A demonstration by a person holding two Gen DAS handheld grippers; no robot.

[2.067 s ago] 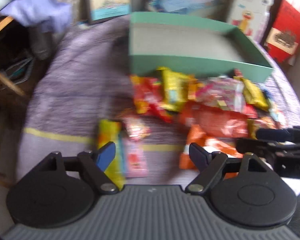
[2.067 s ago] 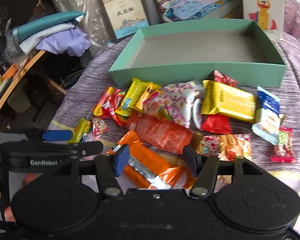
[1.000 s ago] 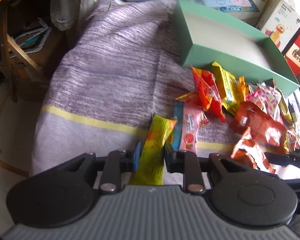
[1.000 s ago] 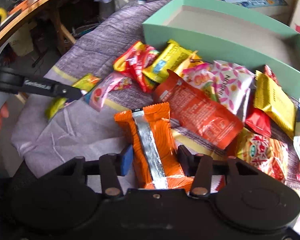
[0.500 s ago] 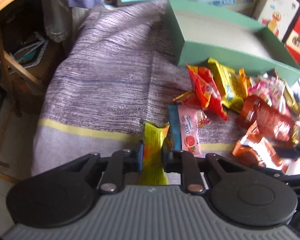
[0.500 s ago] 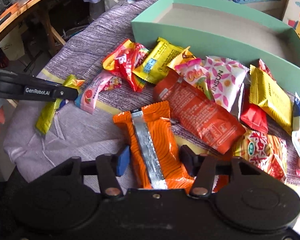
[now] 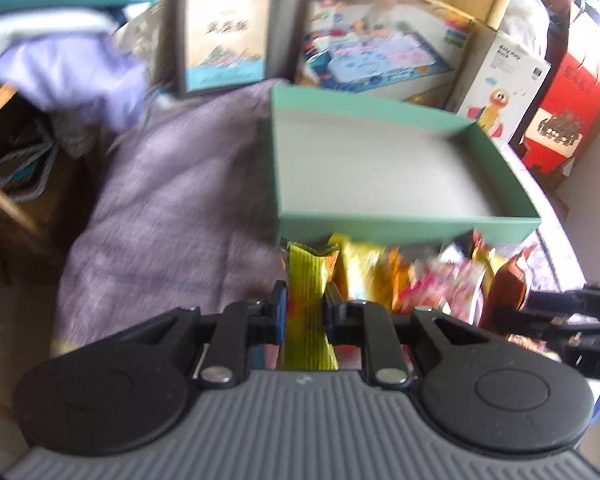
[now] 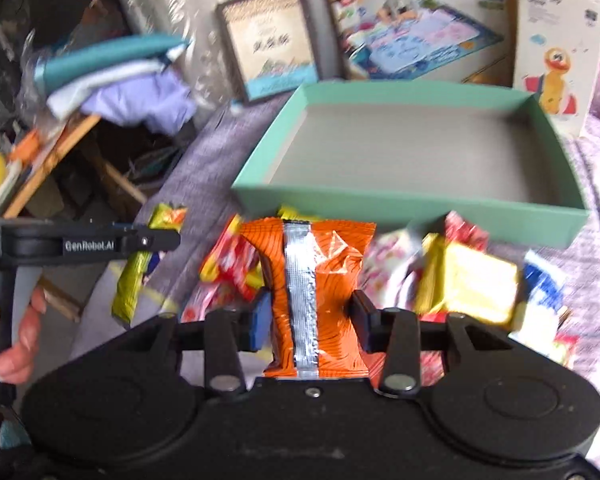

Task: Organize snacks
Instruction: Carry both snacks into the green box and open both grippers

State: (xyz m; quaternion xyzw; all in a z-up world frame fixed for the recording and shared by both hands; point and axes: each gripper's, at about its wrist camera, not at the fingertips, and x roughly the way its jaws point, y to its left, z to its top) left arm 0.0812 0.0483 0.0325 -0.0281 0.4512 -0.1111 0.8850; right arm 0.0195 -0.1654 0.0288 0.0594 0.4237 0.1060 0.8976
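My left gripper is shut on a long yellow-green snack packet and holds it above the cloth, just before the open green box. In the right wrist view that same packet hangs from the left gripper. The right gripper has its jaws closing on an orange packet with a silver seam; the pads press its sides and it is lifted in front of the green box, whose inside is bare. Several loose snack packets lie below.
A purple striped cloth covers the surface. Behind the box lean a framed picture and toy boxes. Folded clothes lie on a wooden table at the left. A person's hand grips the left handle.
Both grippers have risen with their packets and moved toward the green box. The yellow-green packet and the orange packet have left the cloth. The right jaws have tightened on the orange packet.
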